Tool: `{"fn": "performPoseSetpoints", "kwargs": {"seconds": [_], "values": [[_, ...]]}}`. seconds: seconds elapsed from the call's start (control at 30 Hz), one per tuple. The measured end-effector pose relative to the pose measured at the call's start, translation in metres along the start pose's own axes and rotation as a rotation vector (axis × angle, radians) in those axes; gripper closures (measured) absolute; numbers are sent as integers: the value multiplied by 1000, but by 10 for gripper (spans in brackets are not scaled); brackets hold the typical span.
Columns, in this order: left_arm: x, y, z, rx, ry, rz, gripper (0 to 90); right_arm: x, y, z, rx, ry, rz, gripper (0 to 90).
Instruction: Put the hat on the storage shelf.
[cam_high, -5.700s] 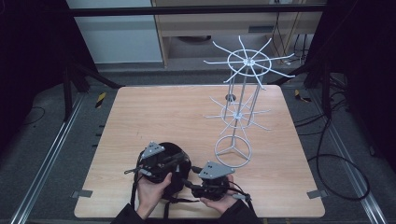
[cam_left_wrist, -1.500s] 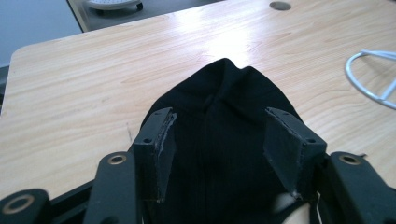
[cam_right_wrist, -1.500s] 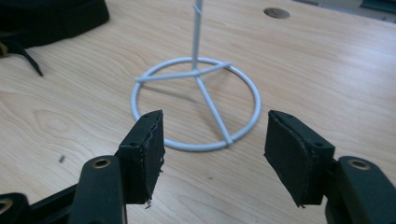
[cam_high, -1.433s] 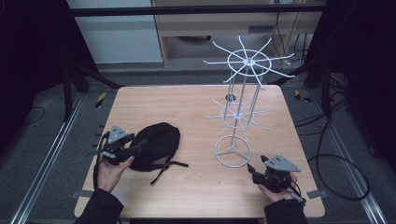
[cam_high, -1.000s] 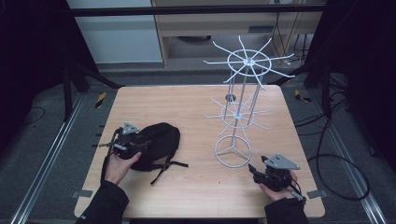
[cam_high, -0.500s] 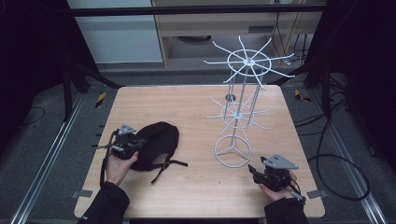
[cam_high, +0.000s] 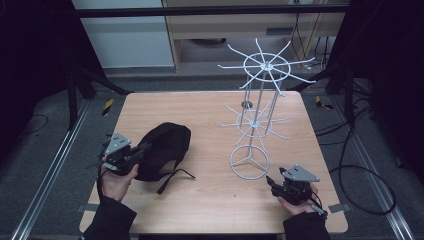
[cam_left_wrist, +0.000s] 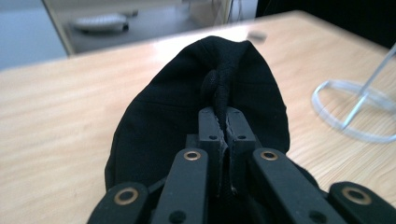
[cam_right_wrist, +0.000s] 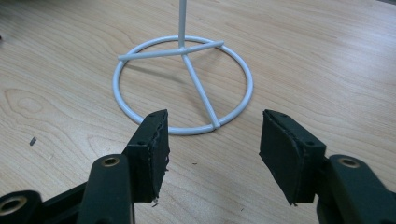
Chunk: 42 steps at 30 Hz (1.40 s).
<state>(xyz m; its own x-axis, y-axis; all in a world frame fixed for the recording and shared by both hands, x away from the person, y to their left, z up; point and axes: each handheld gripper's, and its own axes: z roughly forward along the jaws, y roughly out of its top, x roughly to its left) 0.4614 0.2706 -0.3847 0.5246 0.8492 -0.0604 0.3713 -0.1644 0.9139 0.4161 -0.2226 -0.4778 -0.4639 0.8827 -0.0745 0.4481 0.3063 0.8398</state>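
Note:
A black cap (cam_high: 164, 150) lies on the left half of the wooden table (cam_high: 200, 110). My left gripper (cam_high: 134, 154) is at its left edge, shut on a pinched fold of the cap's fabric (cam_left_wrist: 223, 95); its jaws closed on it within the last second. A white wire rack (cam_high: 256, 117) with radiating arms stands right of centre on a ring base (cam_right_wrist: 184, 84). My right gripper (cam_high: 272, 183) rests near the front right edge, just in front of that base, and stands open (cam_right_wrist: 212, 154) with nothing between its pads.
A strap (cam_high: 175, 177) trails from the cap toward the front. Dark frame rails (cam_high: 55, 165) run along both sides of the table. Cables (cam_high: 360, 165) lie on the floor at the right. A small dark disc (cam_high: 246, 104) sits behind the rack.
My left gripper has closed on the cap's edge and lifted a little, pulling the fabric up. The right gripper has stayed in place.

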Motion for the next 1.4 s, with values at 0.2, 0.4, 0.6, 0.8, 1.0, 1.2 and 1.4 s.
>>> {"fn": "performPoseSetpoints", "kwargs": {"seconds": [0.2,0.4,0.6,0.8,1.0,1.2,1.4], "values": [[-9,14,-23,-111,-38,-6,871,-1,0,0,-4,-11,1,417],[-23,28,-44,-220,-80,0,872,-1,0,0,-6,-14,-1,414],[-38,39,-63,-305,-118,4,872,-1,0,0,-12,-20,-5,411],[-47,48,-78,-397,-152,3,872,-1,0,0,-14,-23,-7,411],[-51,60,-82,-476,-184,2,872,-1,0,0,-13,-25,-6,410],[-52,73,-81,-529,-192,-5,872,-1,-1,0,-15,-28,-11,407],[-52,94,-82,-566,-196,-16,872,-1,-1,1,-15,-27,-12,402]]}}
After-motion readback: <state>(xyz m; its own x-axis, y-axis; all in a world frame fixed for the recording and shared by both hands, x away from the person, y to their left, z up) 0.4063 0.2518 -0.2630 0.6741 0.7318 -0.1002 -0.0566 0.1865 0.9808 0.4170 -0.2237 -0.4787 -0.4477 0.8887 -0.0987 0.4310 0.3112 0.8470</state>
